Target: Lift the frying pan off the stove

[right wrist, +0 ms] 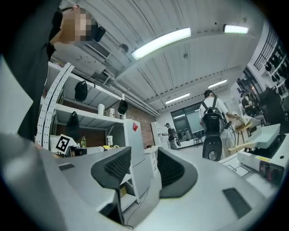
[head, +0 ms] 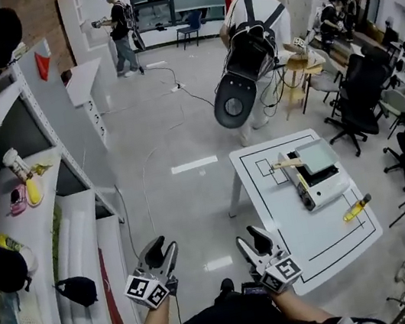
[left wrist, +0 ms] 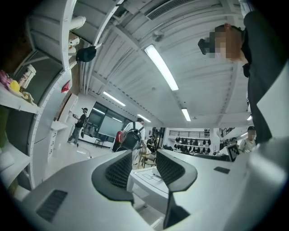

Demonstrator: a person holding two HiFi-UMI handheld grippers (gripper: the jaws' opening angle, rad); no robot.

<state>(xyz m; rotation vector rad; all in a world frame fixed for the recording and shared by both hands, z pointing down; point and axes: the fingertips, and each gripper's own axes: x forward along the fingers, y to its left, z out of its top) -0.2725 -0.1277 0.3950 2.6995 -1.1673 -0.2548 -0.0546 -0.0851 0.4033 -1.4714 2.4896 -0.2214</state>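
A square grey frying pan [head: 315, 154] with a wooden handle [head: 287, 164] sits on a portable stove [head: 322, 183] on the white table [head: 290, 219], at the right of the head view. Both grippers hang in the air near my body, well short of the table. My left gripper [head: 163, 247] is open with nothing between its fingers, and part of the table [left wrist: 146, 177] shows beyond its jaws. My right gripper [head: 250, 239] is also open and empty. In the right gripper view the stove [right wrist: 267, 137] and the pan's handle [right wrist: 239, 146] appear far off at the right edge.
Tall white shelving [head: 13, 229] with bags, bottles and toys runs along the left. A person with a backpack [head: 253, 32] stands beyond the table. Office chairs [head: 362, 98] crowd the right side. A yellow object [head: 356, 208] lies on the table. A cable [head: 190, 93] crosses the floor.
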